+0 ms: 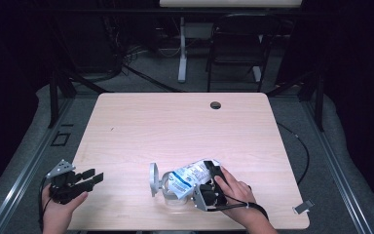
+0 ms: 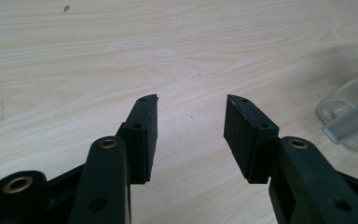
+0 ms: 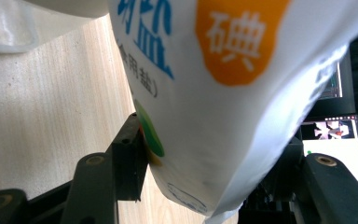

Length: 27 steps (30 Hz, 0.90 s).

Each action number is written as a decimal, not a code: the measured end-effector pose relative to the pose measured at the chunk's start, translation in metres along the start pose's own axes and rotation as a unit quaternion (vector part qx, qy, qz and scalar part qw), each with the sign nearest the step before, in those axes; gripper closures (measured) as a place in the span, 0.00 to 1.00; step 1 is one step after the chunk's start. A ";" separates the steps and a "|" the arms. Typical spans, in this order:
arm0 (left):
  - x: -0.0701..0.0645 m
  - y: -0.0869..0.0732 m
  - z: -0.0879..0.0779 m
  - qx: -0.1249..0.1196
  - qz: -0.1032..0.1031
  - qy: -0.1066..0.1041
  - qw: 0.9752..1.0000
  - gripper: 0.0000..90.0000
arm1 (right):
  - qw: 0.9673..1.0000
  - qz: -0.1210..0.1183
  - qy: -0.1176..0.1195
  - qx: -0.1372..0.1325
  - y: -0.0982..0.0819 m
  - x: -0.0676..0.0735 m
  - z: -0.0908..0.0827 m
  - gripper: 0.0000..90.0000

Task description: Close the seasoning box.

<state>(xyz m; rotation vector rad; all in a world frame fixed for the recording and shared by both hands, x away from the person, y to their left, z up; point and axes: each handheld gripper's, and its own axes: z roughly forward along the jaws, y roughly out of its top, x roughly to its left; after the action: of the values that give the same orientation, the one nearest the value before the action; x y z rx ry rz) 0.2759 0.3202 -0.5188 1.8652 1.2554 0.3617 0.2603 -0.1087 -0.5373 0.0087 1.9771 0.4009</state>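
Observation:
A white bag (image 1: 187,176) with blue print lies tilted, its mouth toward a clear plastic container (image 1: 173,199) near the table's front edge. The container's round lid (image 1: 153,179) stands up open on its left side. My right gripper (image 1: 213,173) is shut on the bag's right end. In the right gripper view the bag (image 3: 205,70), with blue and orange print, sits squeezed between the jaws of the right gripper (image 3: 209,140). At the table's front left corner, my left gripper (image 1: 95,175) is open with nothing in it. In its own view the left gripper (image 2: 192,100) faces bare wood, with the container (image 2: 349,116) at the far right.
The light wooden table (image 1: 175,126) has a cable hole (image 1: 215,105) near its far edge. A small metal clip (image 1: 303,206) lies at the front right corner. A black chair (image 1: 236,44) and a white desk leg (image 1: 181,48) stand beyond the table.

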 end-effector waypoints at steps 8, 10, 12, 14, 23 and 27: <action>0.001 0.000 -0.001 0.000 -0.002 0.001 1.000 0.61 | 1.000 -0.012 -0.007 0.005 0.002 -0.001 -0.001 0.49; 0.001 0.000 -0.001 0.000 -0.002 0.001 1.000 0.61 | 0.999 -0.025 -0.012 0.016 0.003 -0.002 -0.003 0.49; 0.001 0.000 -0.001 0.000 -0.002 0.001 1.000 0.61 | 1.000 -0.018 -0.010 0.007 0.003 -0.002 -0.001 0.49; 0.001 0.000 -0.001 0.000 -0.002 0.001 1.000 0.61 | 1.000 -0.025 -0.010 0.010 0.004 -0.004 -0.003 0.49; 0.001 0.000 -0.001 -0.001 -0.002 0.000 1.000 0.61 | 0.999 -0.041 -0.016 0.018 0.006 -0.006 -0.003 0.49; 0.001 0.000 -0.001 -0.002 -0.002 0.001 1.000 0.61 | 0.998 -0.050 -0.022 0.013 0.006 -0.005 -0.002 0.49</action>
<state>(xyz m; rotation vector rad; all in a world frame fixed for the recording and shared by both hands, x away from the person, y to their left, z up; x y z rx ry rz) 0.2758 0.3218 -0.5185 1.8584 1.2583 0.3630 0.2595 -0.1049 -0.5304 -0.0646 1.9308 0.3064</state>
